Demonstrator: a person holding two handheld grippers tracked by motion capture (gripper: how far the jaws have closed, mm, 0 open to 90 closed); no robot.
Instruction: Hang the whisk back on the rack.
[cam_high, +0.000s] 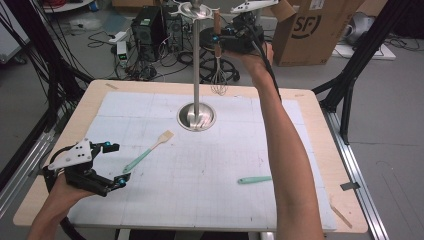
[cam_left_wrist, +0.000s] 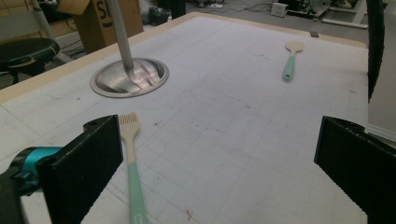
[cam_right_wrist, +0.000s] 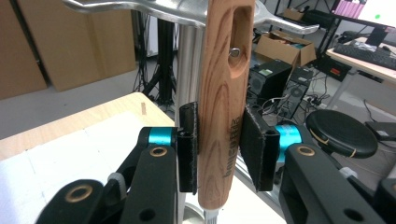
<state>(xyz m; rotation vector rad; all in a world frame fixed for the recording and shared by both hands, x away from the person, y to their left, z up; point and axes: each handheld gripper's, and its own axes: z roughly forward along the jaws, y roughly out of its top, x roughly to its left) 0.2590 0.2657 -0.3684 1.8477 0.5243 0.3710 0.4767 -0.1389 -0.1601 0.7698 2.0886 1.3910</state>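
Wooden-handled wire whisk (cam_right_wrist: 224, 102) is clamped by right tool (cam_right_wrist: 218, 149) at steel rack (cam_high: 196, 60) hook; misaligned slot could be dropped.

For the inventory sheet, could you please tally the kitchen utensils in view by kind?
Whisk with wooden handle, clamped in the right gripper at the stand's hook: 1
Basting brush: 1
Green-handled utensil near the right forearm: 1
Total: 3
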